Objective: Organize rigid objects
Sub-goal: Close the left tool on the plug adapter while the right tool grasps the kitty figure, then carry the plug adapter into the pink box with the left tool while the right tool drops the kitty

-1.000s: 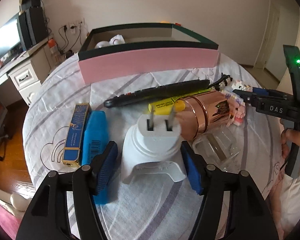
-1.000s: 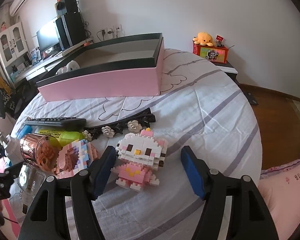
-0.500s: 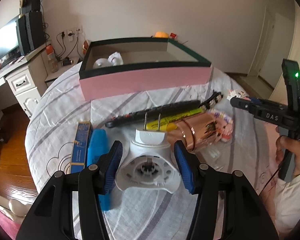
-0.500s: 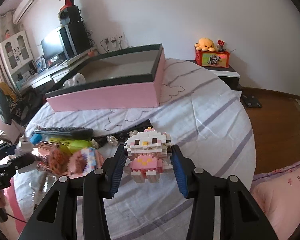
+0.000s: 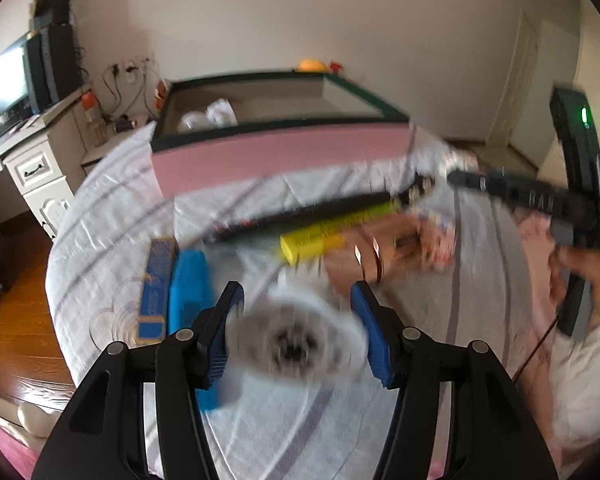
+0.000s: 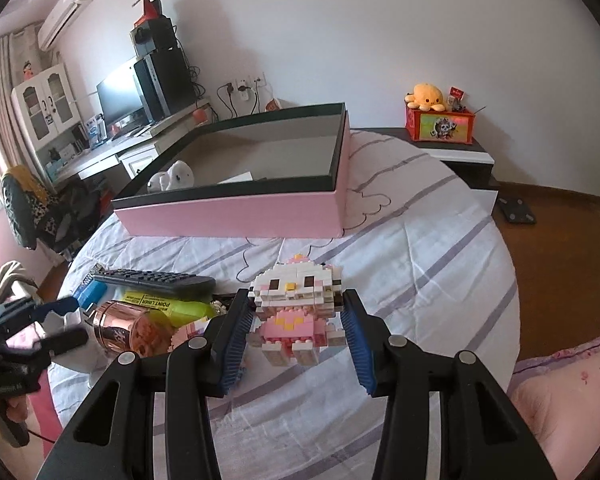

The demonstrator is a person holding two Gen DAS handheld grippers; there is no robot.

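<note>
Striped bedsheet [image 6: 440,248] carries pink box [image 6: 236,216], remote [image 6: 152,280], highlighter [image 6: 168,305].

Box [image 6: 236,216]: pink outside, dark green rim, grey inside. Cloth [image 6: 420,248]: white with lilac stripes and outlined clouds. Brick cat [image 6: 296,304]: white head, pink body, yellow nose, brown eyes. Remote [image 6: 156,280]: black. Marker [image 5: 324,236]: yellow. Cup [image 6: 128,330]: shiny copper. Case [image 5: 190,288]: bright blue. Carton [image 5: 156,288]: dark blue, gold trim. Plug [image 5: 296,340]: white, blurred. Pads [image 6: 358,344]: blue on black frames. Octopus [image 6: 426,97]: orange.

White-and-pink brick cat figure [image 6: 296,312] upright off the cloth, blurred white plug adapter [image 5: 296,340], pink box [image 6: 236,220] behind.
</note>
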